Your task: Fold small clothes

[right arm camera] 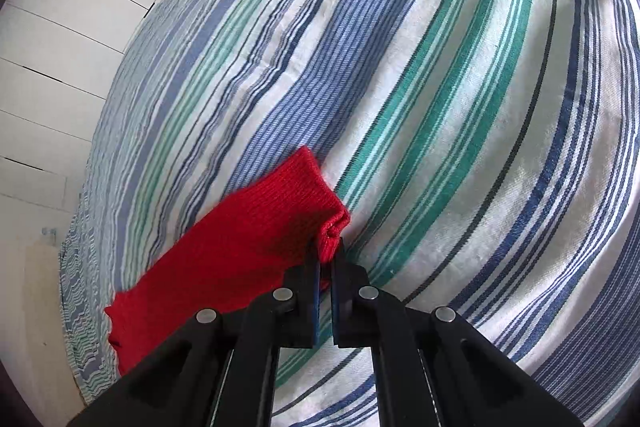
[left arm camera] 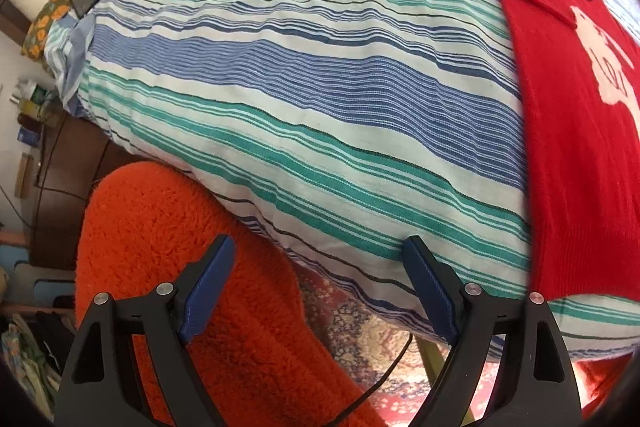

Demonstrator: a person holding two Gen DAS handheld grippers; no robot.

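A small red knitted sweater [left arm camera: 576,131] with a white figure on its front lies on the striped bed cover [left arm camera: 304,75], at the right of the left wrist view. One sleeve stretches toward the far end of the bed. My left gripper [left arm camera: 320,263] hangs open over the near bed edge, left of the sweater, with nothing between its blue pads. In the right wrist view my right gripper [right arm camera: 327,251] is shut on the cuff corner of a red sleeve [right arm camera: 240,259], which bunches between the fingers and runs off to the lower left over the striped cover [right arm camera: 440,107].
An orange fluffy fabric [left arm camera: 176,267] bulges below the bed edge under my left gripper. A patterned rug [left arm camera: 360,339] and a black cable lie on the floor. A floral pillow [left arm camera: 60,7] sits at the far left corner. White cupboard doors [right arm camera: 60,47] stand beyond the bed.
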